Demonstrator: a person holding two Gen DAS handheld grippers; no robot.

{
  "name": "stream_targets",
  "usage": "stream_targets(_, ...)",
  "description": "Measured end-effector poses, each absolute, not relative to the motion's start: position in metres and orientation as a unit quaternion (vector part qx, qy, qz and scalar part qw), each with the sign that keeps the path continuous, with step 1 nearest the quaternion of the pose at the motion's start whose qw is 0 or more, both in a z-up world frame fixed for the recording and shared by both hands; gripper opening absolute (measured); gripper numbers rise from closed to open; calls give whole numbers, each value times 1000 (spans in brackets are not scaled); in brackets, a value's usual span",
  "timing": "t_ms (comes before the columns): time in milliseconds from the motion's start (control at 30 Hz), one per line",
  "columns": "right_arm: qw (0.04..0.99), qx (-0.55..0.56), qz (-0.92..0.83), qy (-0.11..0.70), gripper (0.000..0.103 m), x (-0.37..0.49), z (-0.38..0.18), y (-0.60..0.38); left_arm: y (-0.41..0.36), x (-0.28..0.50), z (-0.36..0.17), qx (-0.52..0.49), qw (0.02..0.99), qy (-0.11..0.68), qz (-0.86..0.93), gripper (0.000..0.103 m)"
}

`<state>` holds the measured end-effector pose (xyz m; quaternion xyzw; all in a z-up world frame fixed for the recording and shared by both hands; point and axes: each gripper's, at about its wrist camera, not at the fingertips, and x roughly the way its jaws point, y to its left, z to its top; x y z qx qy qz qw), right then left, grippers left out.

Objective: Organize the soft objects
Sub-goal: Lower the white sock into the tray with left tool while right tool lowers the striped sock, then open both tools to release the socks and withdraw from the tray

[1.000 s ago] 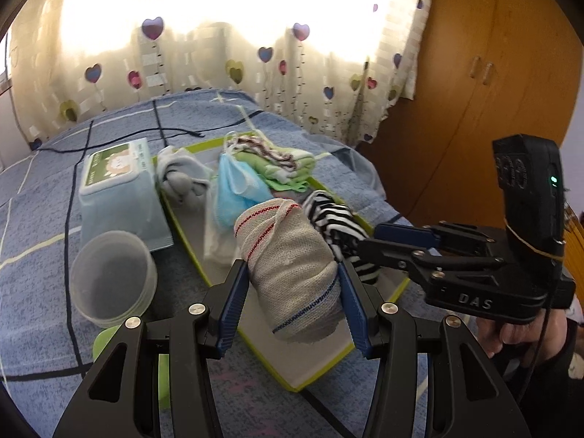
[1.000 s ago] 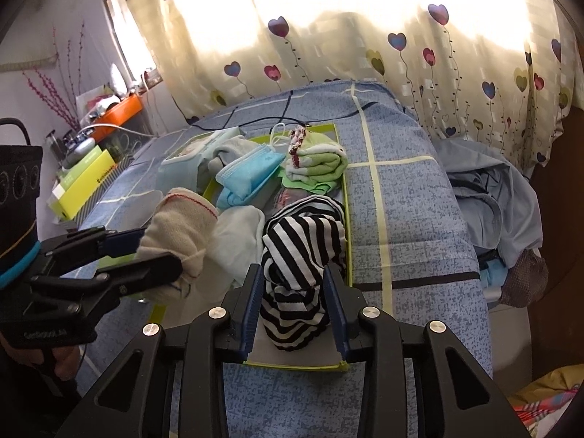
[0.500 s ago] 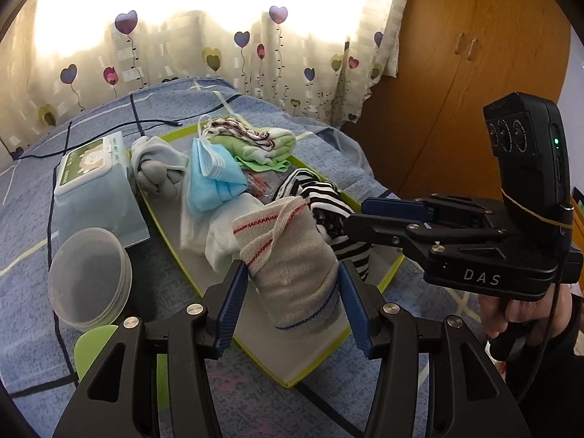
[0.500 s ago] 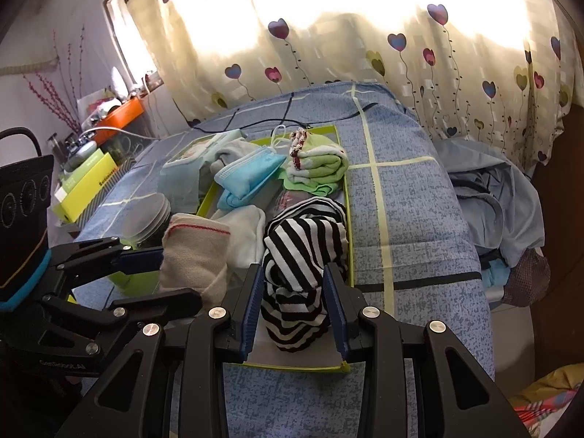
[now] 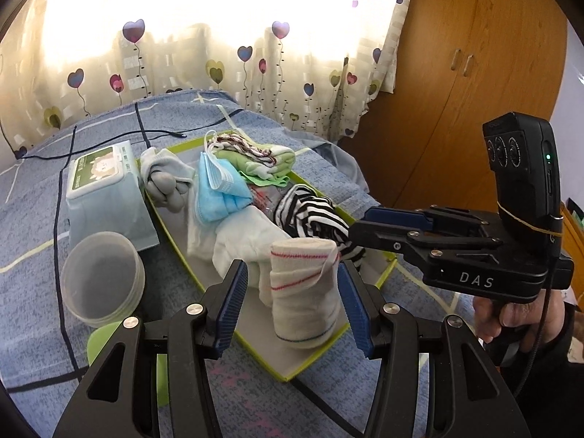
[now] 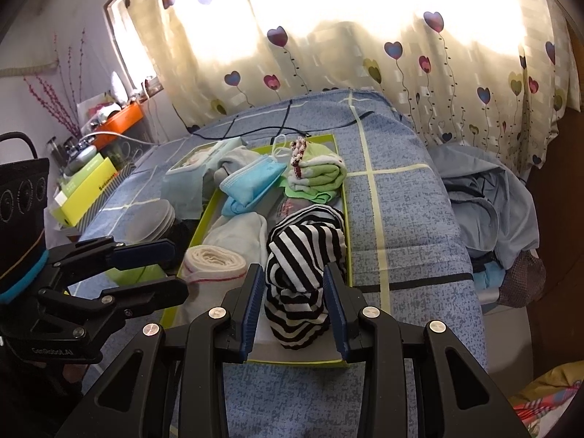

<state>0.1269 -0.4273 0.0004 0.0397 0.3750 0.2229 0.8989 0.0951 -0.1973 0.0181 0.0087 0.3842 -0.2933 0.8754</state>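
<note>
While my right gripper (image 6: pixel 292 303) stays clamped on the striped cloth (image 6: pixel 303 255) mid-frame, left gripper (image 5: pixel 292 306) fingers are apart w/ beige roll (image 5: pixel 303 292) loose btwn them.

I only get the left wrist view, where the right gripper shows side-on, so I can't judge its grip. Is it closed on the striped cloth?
Observer: Yes. The right wrist view shows both pads of the right gripper pressing the sides of the striped cloth.
Operator: Is that cloth over the tray?
Observer: Yes, its lower end is inside the tray, close to the right rim.
Operator: And the beige roll, is it wound or just bunched?
Observer: Wound. The beige roll stands on end, and its top shows a neat spiral of layers.
</note>
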Motion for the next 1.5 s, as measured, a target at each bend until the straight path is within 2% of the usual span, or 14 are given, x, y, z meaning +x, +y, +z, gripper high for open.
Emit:
stream_targets(500, 900, 0, 231, 369, 33, 124, 8, -394, -174, 93, 22, -28, 885, 388, -256, 52)
stream_targets(1067, 901, -11, 192, 389, 33, 104, 3, -406, -175, 77, 22, -26, 885, 385, -262, 52)
stream_targets(1100, 901, -13, 194, 388, 34, 102, 4, -404, -174, 76, 22, -26, 885, 385, -259, 52)
stream_targets(1167, 901, -21, 197, 385, 46, 96, 6, -397, -171, 72, 23, -24, 889, 383, -250, 52)
stream_targets(1200, 902, -24, 198, 384, 49, 94, 7, -395, -169, 71, 23, -24, 890, 382, -247, 52)
stream_targets(1300, 903, -30, 198, 379, 52, 87, 11, -389, -163, 65, 24, -26, 894, 379, -238, 52)
stream_targets(1367, 905, -33, 193, 377, 58, 83, 12, -386, -159, 60, 25, -25, 897, 376, -230, 52)
stream_targets(1500, 906, -36, 192, 376, 60, 75, 14, -378, -151, 55, 25, -25, 902, 372, -217, 52)
